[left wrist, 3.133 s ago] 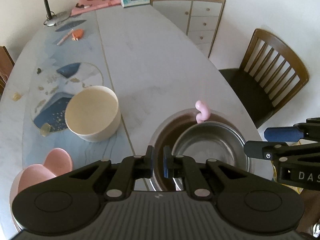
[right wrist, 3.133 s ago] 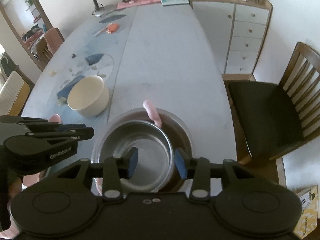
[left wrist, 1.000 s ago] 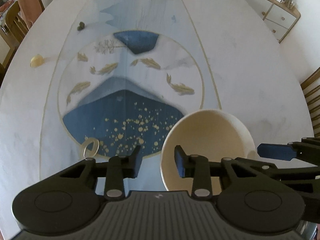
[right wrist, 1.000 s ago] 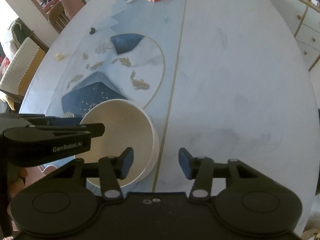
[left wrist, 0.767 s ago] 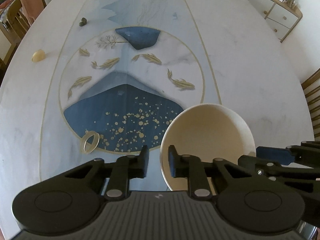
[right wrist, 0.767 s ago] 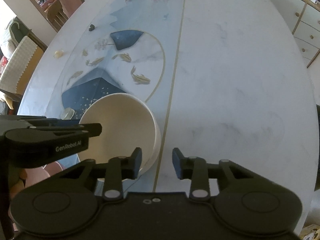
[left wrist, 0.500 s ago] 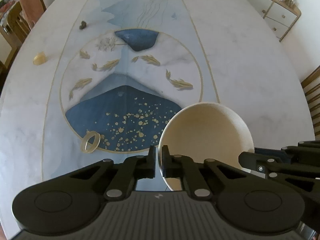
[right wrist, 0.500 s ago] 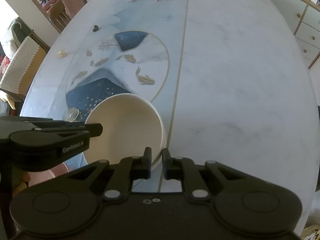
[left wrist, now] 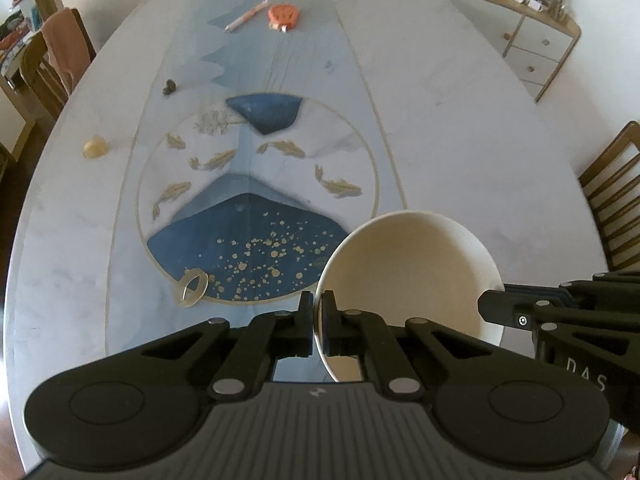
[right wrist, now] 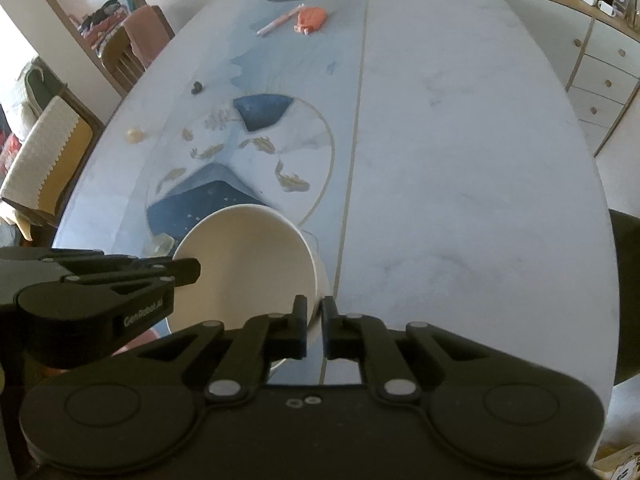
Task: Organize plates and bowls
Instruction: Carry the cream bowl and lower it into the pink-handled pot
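A cream bowl (left wrist: 412, 264) hangs just above the marble table, gripped from both sides. My left gripper (left wrist: 318, 312) is shut on the bowl's left rim, one pad inside the wall and one outside. My right gripper (right wrist: 314, 320) is shut on the opposite rim of the same bowl (right wrist: 244, 264). In the left wrist view the right gripper's fingers (left wrist: 516, 312) reach in at the bowl's right edge. The left gripper's fingers (right wrist: 132, 276) show at the bowl's left side in the right wrist view. A pink dish edge (right wrist: 154, 334) peeks out below the bowl.
On the table (left wrist: 460, 128) lie a gold ring (left wrist: 193, 288), a yellow lump (left wrist: 95, 147), a small dark object (left wrist: 170, 86), a pen (left wrist: 246, 15) and an orange pouch (left wrist: 283, 15). Wooden chairs stand at the right (left wrist: 612, 196) and left (right wrist: 120, 52). A white sideboard (right wrist: 604, 72) stands far right.
Both grippers closed from open onto the bowl's opposite rims. The bowl has since come up off the table with both hands rising, and the view of the table has widened.
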